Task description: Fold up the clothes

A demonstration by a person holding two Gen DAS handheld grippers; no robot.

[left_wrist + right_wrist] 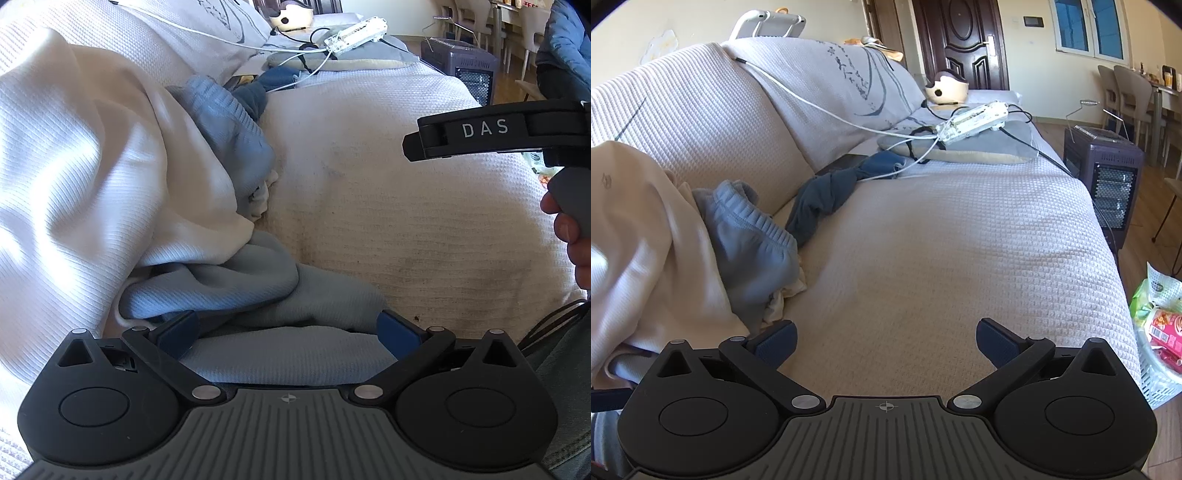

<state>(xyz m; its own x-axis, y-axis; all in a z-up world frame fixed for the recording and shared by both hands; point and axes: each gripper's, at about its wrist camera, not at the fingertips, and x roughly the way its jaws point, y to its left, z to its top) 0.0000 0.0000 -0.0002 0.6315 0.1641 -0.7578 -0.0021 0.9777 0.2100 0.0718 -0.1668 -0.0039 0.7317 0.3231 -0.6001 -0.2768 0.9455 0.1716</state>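
My left claw (288, 332) is matt black plastic with dull metal rivets and ribbed grey rubbery grip; its pads (397, 334) look finely textured blue. The sofa cover (942, 258) is coarse waffle-weave cloth. The white garment (92, 166) is fine ribbed knit, the light blue garment (258, 288) soft and matt. The door (960, 37) is glossy dark wood. The basket (1160, 384) is white plastic mesh.

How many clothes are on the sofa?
3 that I can see: a white garment at the left, light blue sweatpants against it, and a dark blue garment farther back. More may be hidden underneath.
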